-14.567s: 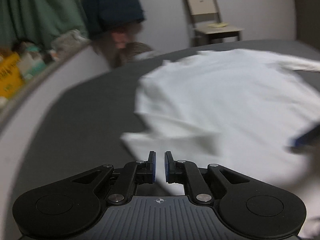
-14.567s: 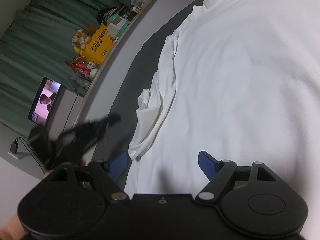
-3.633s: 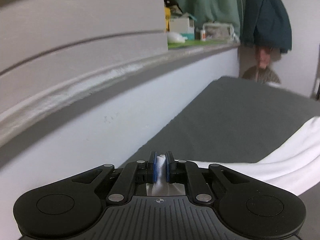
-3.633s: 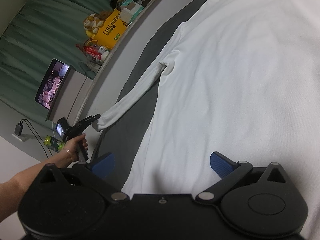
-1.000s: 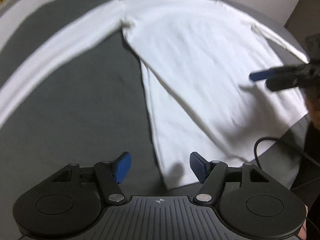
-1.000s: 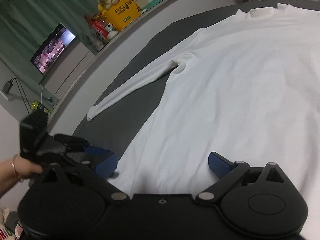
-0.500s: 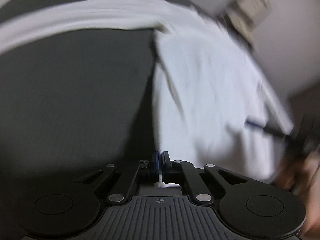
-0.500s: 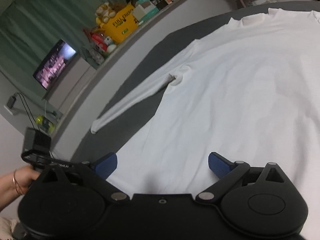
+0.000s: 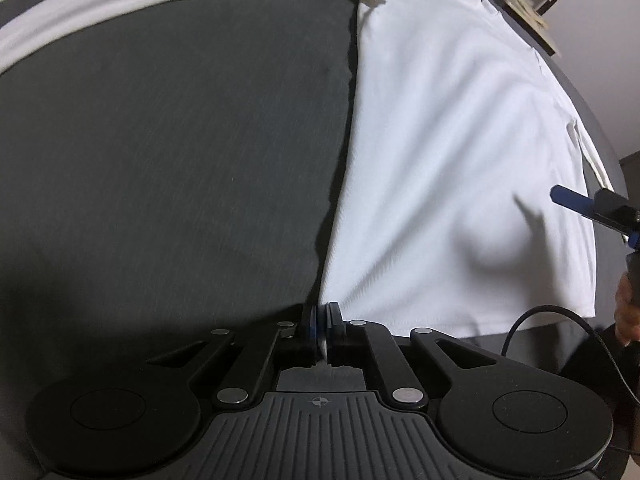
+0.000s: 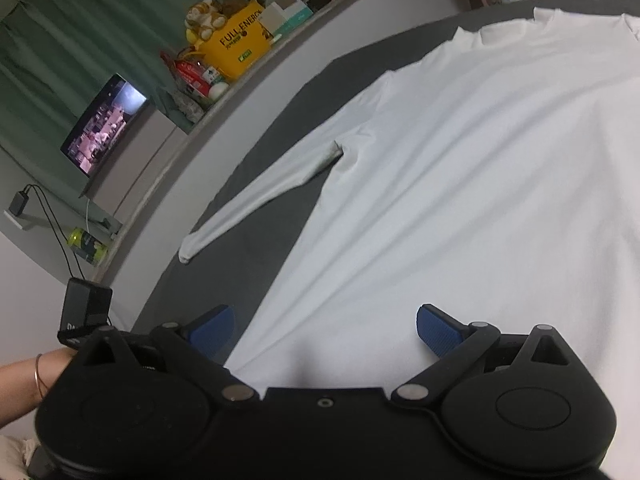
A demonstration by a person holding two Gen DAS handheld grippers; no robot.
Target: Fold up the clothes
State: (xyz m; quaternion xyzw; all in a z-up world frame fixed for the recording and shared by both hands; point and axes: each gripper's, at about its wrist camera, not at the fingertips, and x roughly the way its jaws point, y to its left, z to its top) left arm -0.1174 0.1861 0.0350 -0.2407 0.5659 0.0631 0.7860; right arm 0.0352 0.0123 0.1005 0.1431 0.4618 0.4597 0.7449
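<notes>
1. The white long-sleeved shirt (image 10: 460, 184) lies flat on a dark grey bed (image 9: 168, 152), spread out, which looks like the set-up for a first fold.
2. In the right wrist view its long axis runs from the hem at about 6 o'clock up to the collar (image 10: 516, 28) at about 1 o'clock, so the neck points away from the person.
3. One sleeve (image 10: 260, 196) stretches straight out from the armpit toward 8 o'clock, well off the body of the shirt, ready to be folded in.
4. The left gripper (image 9: 320, 330) sits at the hem corner, at 6 o'clock in its own view. A sliver of white cloth shows between its fingers, which stand close together and are easing apart; they appear still to pinch the corner.
5. That corner grip probably serves to carry the side edge (image 9: 340, 168) over the body.
6. The right gripper (image 10: 324, 330) hovers over the hem with its blue fingers (image 10: 438, 332) wide apart and nothing between them, likely waiting to take the other corner.
7. Beyond the bed, at 10 o'clock, a ledge carries a yellow bag (image 10: 236, 42); a lit screen (image 10: 106, 122) stands below.
</notes>
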